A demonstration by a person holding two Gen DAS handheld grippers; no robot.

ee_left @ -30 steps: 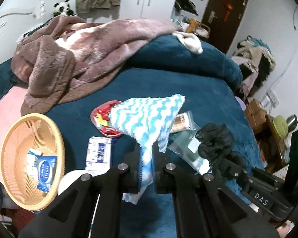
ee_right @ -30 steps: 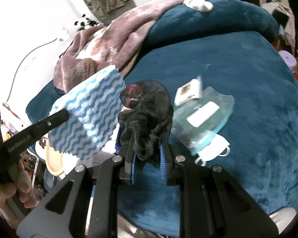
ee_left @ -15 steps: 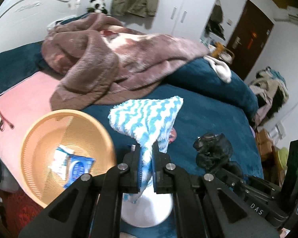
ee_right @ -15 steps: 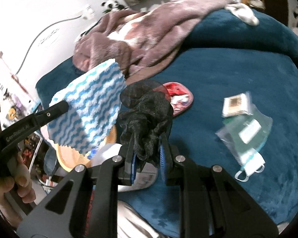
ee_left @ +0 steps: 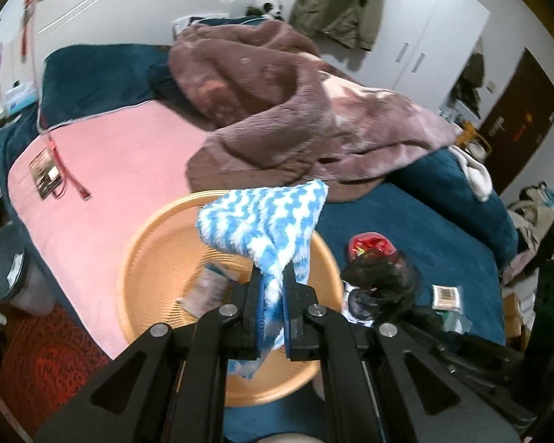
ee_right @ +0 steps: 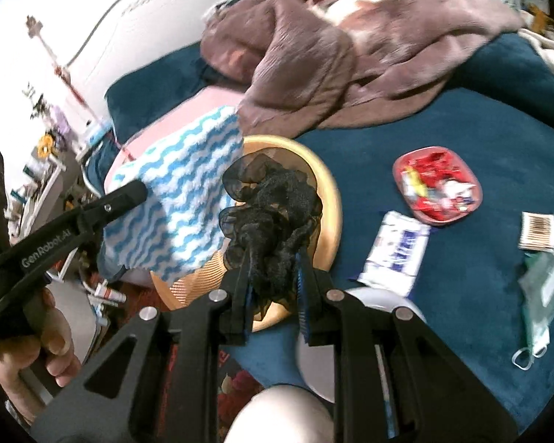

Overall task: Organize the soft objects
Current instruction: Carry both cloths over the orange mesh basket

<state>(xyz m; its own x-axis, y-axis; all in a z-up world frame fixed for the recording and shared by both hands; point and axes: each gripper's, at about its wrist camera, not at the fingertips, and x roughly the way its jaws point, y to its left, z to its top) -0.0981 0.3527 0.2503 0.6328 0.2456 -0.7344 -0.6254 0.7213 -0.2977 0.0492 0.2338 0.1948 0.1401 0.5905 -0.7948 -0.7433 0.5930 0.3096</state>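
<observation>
My left gripper (ee_left: 271, 295) is shut on a blue-and-white wavy cloth (ee_left: 266, 221), which hangs above the orange woven basket (ee_left: 155, 254). Small packets (ee_left: 207, 288) lie in the basket's bottom. My right gripper (ee_right: 273, 277) is shut on a black frilly scrunchie (ee_right: 273, 206), held over the basket's right rim (ee_right: 332, 199). In the right wrist view the cloth (ee_right: 188, 192) and the left gripper's arm (ee_right: 66, 229), held by a hand (ee_right: 48, 354), are to the left. In the left wrist view the scrunchie (ee_left: 380, 284) shows at the right.
A brown fleece blanket (ee_left: 295, 110) is heaped on the blue bed (ee_right: 443, 122). A red tray of sweets (ee_right: 437, 184), a tissue pack (ee_right: 395, 254), a cotton swab packet (ee_right: 539, 230), a bagged mask (ee_right: 539, 302) and a white bowl (ee_right: 373, 306) lie right of the basket. A pink sheet (ee_left: 110, 170) lies left.
Both grippers have swept left across the bed with their loads. The basket, first off to the left, now sits under the cloth, and the red tray and packets have slid to the right.
</observation>
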